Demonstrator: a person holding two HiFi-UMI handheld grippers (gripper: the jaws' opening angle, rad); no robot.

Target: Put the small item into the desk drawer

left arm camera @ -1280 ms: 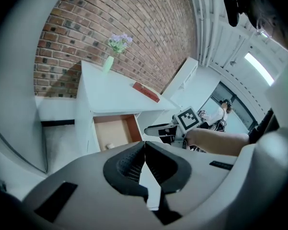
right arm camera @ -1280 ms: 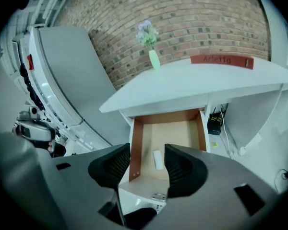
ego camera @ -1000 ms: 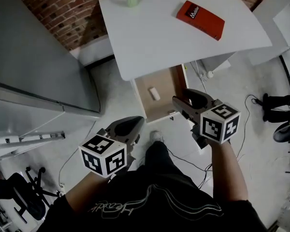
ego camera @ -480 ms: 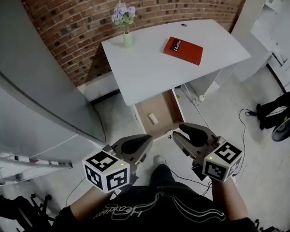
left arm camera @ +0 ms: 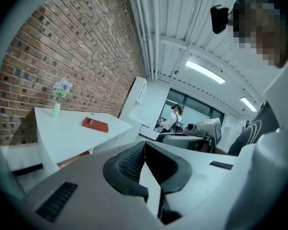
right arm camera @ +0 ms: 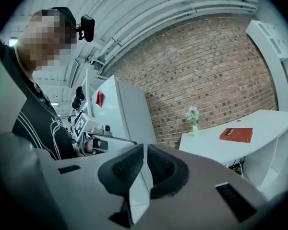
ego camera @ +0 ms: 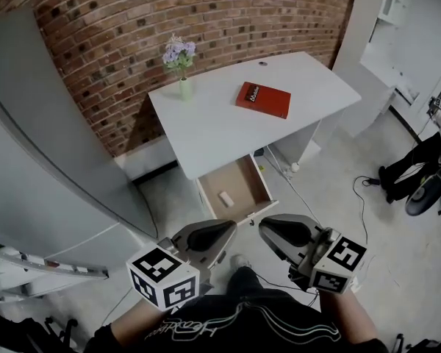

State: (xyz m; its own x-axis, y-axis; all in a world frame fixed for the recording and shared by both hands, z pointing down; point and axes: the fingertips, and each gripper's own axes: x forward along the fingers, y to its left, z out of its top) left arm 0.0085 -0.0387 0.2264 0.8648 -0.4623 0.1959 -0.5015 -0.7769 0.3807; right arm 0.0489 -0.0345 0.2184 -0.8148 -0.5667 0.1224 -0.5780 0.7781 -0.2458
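Brick wall [ego camera: 132, 50] at the back, with a white worktop [ego camera: 228, 134] in front of it carrying a vase of flowers [ego camera: 181, 76] and a red book [ego camera: 263, 99]. Low on the left, the left hand-held gripper [ego camera: 214, 234] is tucked in by the person's torso and points at the desk, pads pinched together on nothing. Further out, the drawer [ego camera: 260, 190] hangs open under the worktop. The small item [ego camera: 226, 198], a pale little block, lies on the drawer's floor. The right hand-held gripper [ego camera: 273, 230] sits just beside the left in the same pose, also closed up and empty. Neither touches the drawer.
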